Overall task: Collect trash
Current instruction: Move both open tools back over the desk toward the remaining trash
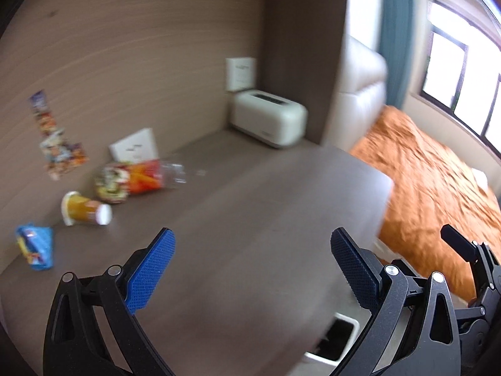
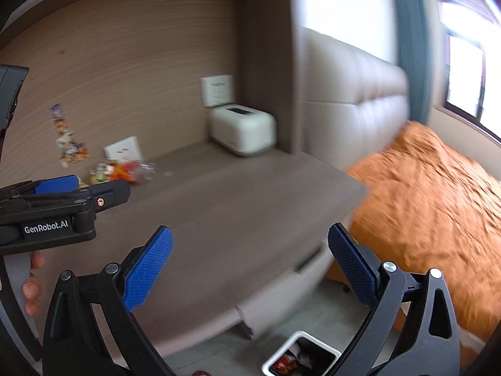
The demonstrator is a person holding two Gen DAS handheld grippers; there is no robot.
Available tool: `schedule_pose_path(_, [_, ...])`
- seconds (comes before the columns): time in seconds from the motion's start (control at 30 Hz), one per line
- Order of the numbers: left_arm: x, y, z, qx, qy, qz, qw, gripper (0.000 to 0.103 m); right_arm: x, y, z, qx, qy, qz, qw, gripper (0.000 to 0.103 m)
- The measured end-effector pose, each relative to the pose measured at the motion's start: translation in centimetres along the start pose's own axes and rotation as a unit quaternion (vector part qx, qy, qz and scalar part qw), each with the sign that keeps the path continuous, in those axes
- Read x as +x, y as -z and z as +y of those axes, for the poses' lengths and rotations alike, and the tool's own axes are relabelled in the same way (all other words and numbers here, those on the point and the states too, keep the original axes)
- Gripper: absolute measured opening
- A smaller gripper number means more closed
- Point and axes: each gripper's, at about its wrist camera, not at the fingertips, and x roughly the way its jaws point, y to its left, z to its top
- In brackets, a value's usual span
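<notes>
On the brown tabletop [image 1: 250, 219] lie four pieces of litter: one blue crumpled snack bag [image 1: 35, 244], one orange paper cup [image 1: 84, 212], one colourful wrapper [image 1: 112, 181] and one clear plastic bottle [image 1: 156, 174]. One white toaster-shaped box [image 1: 269, 118] stands there; one white-rimmed bin [image 2: 302, 357] sits below.

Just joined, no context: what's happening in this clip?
A person holds a gripper in each hand over a desk, collecting trash. Both the left gripper and right gripper are open and empty. Litter remains along the desk's back wall: a blue wrapper, a tipped yellow cup, snack bags and a clear plastic bottle. A white bin on the floor below already holds some trash. The frames are motion-blurred.
</notes>
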Motion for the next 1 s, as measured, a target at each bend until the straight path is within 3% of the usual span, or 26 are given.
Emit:
schedule_pose_path(0.2, [-1.0, -0.3, 6.4, -0.05, -0.054, -0.01, 0.9973, 0.098, 2.6, -2.2, 6.0, -0.046, -0.06, 0.007, 0.997, 0.099])
schedule_pose_path(0.43, [-1.5, 0.9, 13.4, -0.099, -0.118, -0.014, 0.9879, 0.098, 5.7, -3.8, 13.1, -0.095, -0.118, 0.01, 0.988, 0.099])
schedule_pose_path(0.77, [-0.9, 3.8, 24.0, -0.167, -0.211, 0.004, 0.9631, 0.098, 11.9, -4.4, 23.7, -0.165, -0.201, 0.031, 0.965, 0.099])
schedule_pose_path(1.0, [1.3, 4.7, 30.0, -0.189, -0.252, 0.03, 0.9486, 0.098, 17.0, -4.6, 29.8, -0.207, -0.238, 0.059, 0.947, 0.099])
